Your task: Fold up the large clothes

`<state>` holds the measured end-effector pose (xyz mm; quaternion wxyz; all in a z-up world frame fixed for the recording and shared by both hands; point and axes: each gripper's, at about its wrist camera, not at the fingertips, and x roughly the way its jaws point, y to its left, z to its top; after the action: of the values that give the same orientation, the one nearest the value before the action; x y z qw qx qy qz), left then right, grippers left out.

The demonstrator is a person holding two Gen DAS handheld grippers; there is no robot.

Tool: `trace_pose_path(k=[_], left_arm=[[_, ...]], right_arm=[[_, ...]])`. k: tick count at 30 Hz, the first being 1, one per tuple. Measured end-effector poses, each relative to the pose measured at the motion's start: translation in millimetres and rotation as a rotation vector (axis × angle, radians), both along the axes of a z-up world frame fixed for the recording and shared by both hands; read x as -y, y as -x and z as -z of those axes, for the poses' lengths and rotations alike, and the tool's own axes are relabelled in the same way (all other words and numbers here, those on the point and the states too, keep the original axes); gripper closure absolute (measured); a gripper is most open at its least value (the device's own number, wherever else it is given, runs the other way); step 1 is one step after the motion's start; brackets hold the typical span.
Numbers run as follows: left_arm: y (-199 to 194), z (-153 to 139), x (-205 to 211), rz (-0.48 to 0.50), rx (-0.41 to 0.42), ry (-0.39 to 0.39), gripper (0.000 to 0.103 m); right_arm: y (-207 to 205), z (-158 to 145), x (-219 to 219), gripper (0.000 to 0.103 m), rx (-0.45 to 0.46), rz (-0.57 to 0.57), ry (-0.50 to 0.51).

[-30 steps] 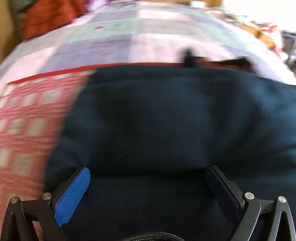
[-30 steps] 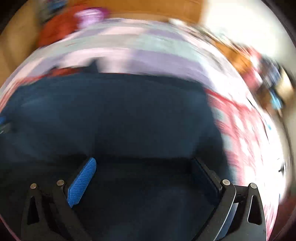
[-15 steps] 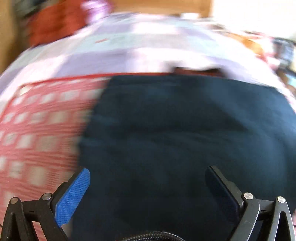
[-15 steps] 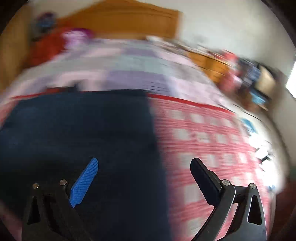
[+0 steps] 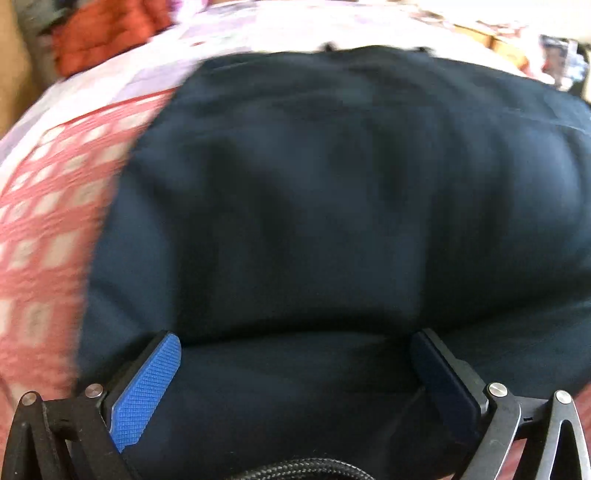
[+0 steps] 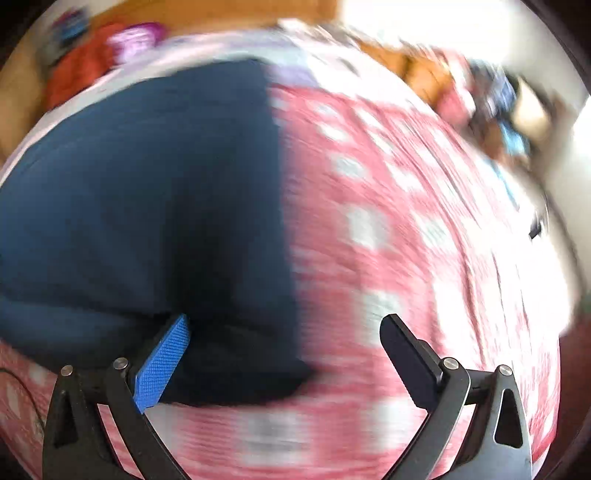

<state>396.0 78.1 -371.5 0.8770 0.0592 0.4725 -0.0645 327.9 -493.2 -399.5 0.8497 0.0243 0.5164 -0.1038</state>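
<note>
A large dark navy garment lies spread on a bed with a red-and-white checked cover. My left gripper is open and hovers low over the garment's near part, where a fold ridge runs between the fingers. In the right wrist view the same garment fills the left half and its right edge runs down the middle. My right gripper is open above the garment's near right corner, with its right finger over the checked cover. Both views are blurred by motion.
A lilac and white patchwork quilt covers the far part of the bed. An orange-red bundle lies at the far left. Cluttered furniture and objects stand beyond the bed's right side.
Both grippers stayed open. The right gripper swung right to the garment's right edge, then dropped closer to its near corner. The left view shifted and now sits low over the garment again.
</note>
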Motion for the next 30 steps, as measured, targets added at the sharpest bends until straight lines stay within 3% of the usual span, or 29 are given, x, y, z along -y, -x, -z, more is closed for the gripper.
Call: trace_pose_path(k=[2, 4, 6, 8, 12, 15, 19, 22, 25, 27, 30], left_arm=[[1, 3, -18, -0.028, -0.007, -0.021, 0.000], [2, 6, -34, -0.072, -0.021, -0.072, 0.000], [5, 3, -56, -0.171, -0.056, -0.052, 0.000], [14, -6, -56, -0.219, -0.030, -0.059, 0.001], [11, -48, -10, -0.077, 0.068, 0.043, 0.001], [-33, -64, 58, 0.034, 0.065, 0.133, 0.001], [-98, -64, 128, 0.010, 0.004, 0.230, 0.001], [-146, -53, 152, -0.045, -0.020, 0.223, 0.001], [-186, -29, 163, -0.056, -0.089, 0.178, 0.001], [-203, -7, 164, -0.044, -0.122, 0.065, 0.000], [-215, 1, 123, -0.092, -0.114, 0.041, 0.000]], right_arm=[[4, -1, 11, 0.000, -0.017, -0.006, 0.090], [8, -4, 16, 0.000, -0.019, -0.022, 0.099], [11, -10, 13, 0.000, -0.014, -0.030, 0.128], [14, -25, 6, 0.001, 0.021, -0.028, 0.138], [18, -72, -41, 0.001, 0.162, -0.087, 0.053], [-37, -95, -93, 0.000, 0.187, -0.165, 0.010], [-120, -99, -165, 0.000, 0.157, -0.187, -0.088], [-185, -87, -190, 0.000, 0.087, -0.152, -0.102], [-251, -62, -186, 0.001, -0.017, -0.130, -0.036], [-265, -50, -186, 0.000, -0.039, -0.162, -0.006], [-272, -34, -146, 0.000, -0.036, -0.182, 0.008]])
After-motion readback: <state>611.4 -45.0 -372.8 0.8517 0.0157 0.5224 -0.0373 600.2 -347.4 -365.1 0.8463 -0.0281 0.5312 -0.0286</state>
